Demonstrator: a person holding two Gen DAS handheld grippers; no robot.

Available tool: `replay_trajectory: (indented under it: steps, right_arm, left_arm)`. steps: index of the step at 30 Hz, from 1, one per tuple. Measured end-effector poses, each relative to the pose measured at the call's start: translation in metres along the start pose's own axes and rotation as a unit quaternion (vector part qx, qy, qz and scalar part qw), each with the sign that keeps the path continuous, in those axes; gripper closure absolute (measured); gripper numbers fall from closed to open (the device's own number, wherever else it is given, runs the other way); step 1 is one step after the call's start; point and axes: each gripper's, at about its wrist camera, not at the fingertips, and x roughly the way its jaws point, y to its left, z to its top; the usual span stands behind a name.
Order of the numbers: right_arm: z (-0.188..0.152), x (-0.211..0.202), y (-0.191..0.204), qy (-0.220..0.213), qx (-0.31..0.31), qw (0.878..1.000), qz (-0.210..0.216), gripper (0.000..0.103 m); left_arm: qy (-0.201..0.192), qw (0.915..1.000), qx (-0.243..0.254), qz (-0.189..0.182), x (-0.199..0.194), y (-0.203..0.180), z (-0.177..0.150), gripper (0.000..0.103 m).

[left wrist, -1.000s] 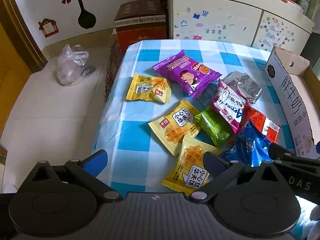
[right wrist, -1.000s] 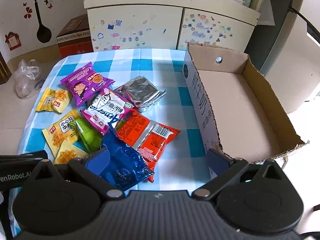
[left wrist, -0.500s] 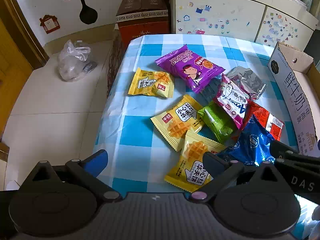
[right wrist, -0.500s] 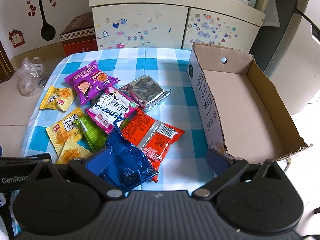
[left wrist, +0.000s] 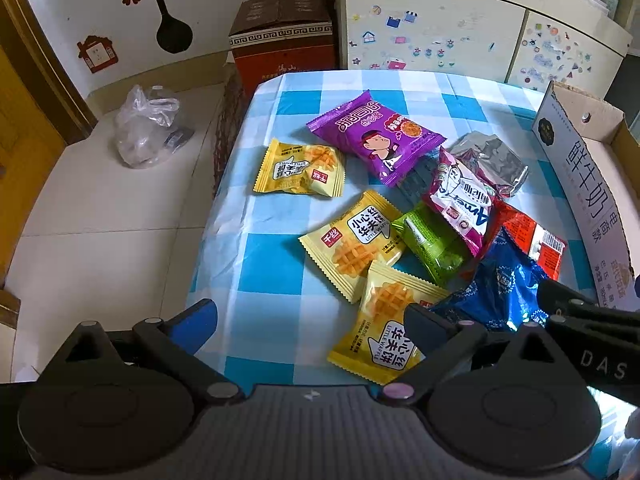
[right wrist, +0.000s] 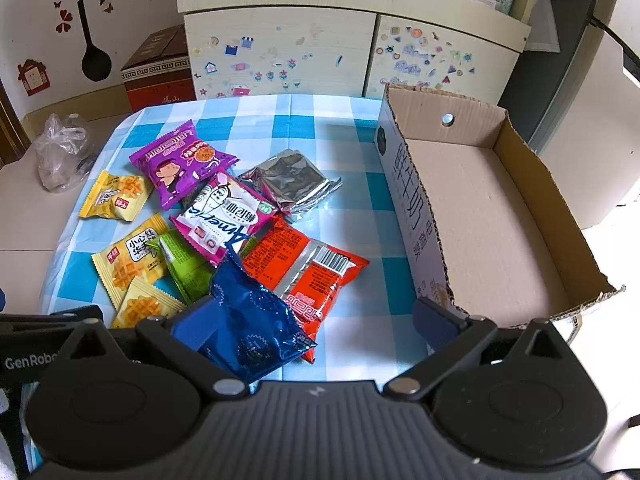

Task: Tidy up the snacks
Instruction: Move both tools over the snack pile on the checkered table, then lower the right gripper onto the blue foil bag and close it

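A: Left gripper [left wrist: 310,322]?

B: Jaws spread wide, nothing between them; it hangs over the near table edge, above a waffle pack [left wrist: 386,332].

A: Right gripper [right wrist: 316,322]?

B: Also spread wide and empty, with the blue bag [right wrist: 250,320] just beside its left finger [right wrist: 196,328].

A: The snacks?

B: Loose on the checked cloth [right wrist: 352,160]: red bag [right wrist: 308,272] under the blue one, pink bag [right wrist: 226,216], green pack [right wrist: 186,266], purple bag [right wrist: 180,162], foil pack [right wrist: 292,184]. The carton [right wrist: 480,216] lies to their right.
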Motion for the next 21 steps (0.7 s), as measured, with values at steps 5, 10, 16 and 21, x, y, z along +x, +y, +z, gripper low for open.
replay_trajectory:
  steps: [5,10,16,21]
  right_arm:
    - [-0.001,0.0,-0.001,-0.001,-0.003,1.0,0.005,0.001]
    - [-0.003,-0.002,-0.007,-0.007,-0.002,1.0,0.022,0.001]
    - [-0.006,-0.011,-0.023,-0.029,0.002,0.998,0.058,0.001]
    - [-0.012,-0.013,-0.048,-0.027,0.038,0.995,0.092,0.001]
  left_arm:
    - [0.001,1.0,0.0,-0.008,0.001,0.0,-0.001,0.002]
    - [0.002,0.9995,-0.006,-0.031,0.003,0.002,-0.003,0.001]
    - [0.002,0.9985,-0.021,-0.05,0.005,0.015,-0.005,0.001]
    - [0.003,0.9976,-0.049,-0.048,0.008,0.032,-0.007,0.0]
